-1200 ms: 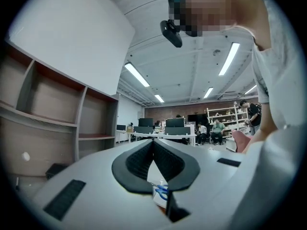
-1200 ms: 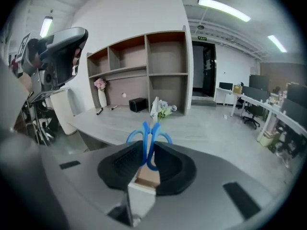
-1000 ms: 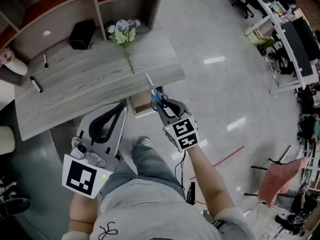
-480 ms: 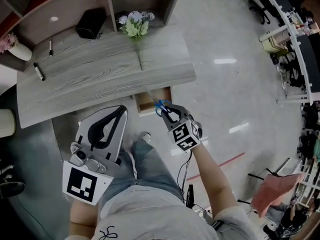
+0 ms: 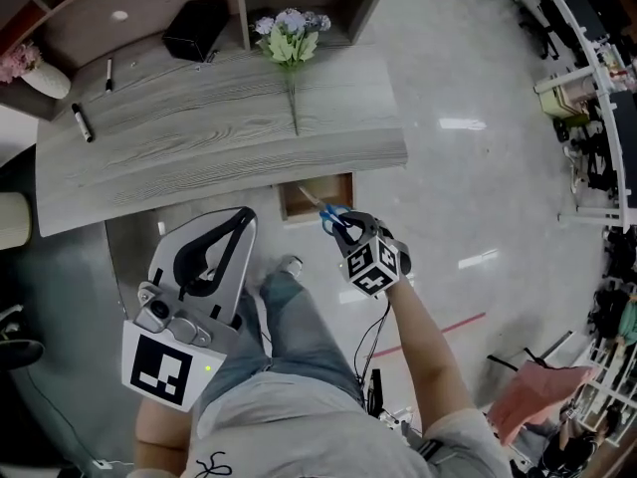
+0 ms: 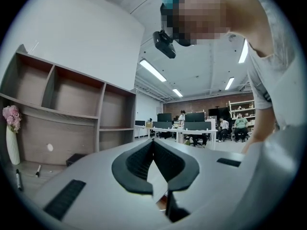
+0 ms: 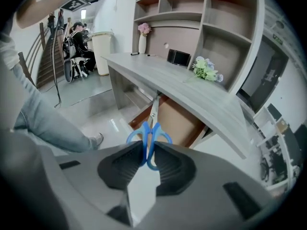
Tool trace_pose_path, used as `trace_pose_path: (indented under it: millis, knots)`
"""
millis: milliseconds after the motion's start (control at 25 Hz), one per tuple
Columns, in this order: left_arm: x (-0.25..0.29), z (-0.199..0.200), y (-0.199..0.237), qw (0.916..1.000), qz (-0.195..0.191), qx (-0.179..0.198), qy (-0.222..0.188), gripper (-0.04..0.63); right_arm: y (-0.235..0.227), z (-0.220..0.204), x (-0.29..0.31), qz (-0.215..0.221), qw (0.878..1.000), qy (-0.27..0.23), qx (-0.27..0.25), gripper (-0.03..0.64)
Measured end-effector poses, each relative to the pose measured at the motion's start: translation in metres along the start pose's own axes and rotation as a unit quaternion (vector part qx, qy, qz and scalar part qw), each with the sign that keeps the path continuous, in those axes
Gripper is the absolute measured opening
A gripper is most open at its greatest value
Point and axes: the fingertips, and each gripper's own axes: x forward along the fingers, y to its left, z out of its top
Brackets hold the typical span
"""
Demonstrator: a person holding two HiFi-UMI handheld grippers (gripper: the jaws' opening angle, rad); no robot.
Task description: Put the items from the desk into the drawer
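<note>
Scissors [image 7: 154, 110] clamped by their blue handles in right gripper [image 7: 148, 150] fingers, tip over the open drawer [image 7: 180, 121], not yet released; left gripper [image 6: 153, 143] fingers closed, empty; flowers [image 5: 291, 38], black box [image 5: 196, 28] and marker [image 5: 81, 122] remain on the bench [image 5: 199, 157].

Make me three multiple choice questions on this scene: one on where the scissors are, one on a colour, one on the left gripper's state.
1. Where are the steel-bladed scissors?
A. Lying on the grey wood-grain desk
B. In the right gripper's fingers, blades toward the open wooden drawer
C. On the shelf
2. What colour are their handles?
A. Red
B. Blue
C. Black
3. How are the left gripper's fingers?
A. Together, empty
B. Wide apart
C. Clamped on a marker
Answers: 1 B, the right gripper view shows fingers clamped on the handles; 2 B, both loops are blue; 3 A, they meet with nothing between.
</note>
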Motion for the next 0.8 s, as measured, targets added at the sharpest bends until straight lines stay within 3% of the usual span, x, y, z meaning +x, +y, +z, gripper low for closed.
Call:
trace_pose_path:
  millis: [800]
  knots:
    - [0.007, -0.026, 0.015, 0.9977, 0.056, 0.014, 0.034, 0.009, -0.037, -0.011, 0.085, 0.007, 0.996, 0.069, -0.050, 0.086]
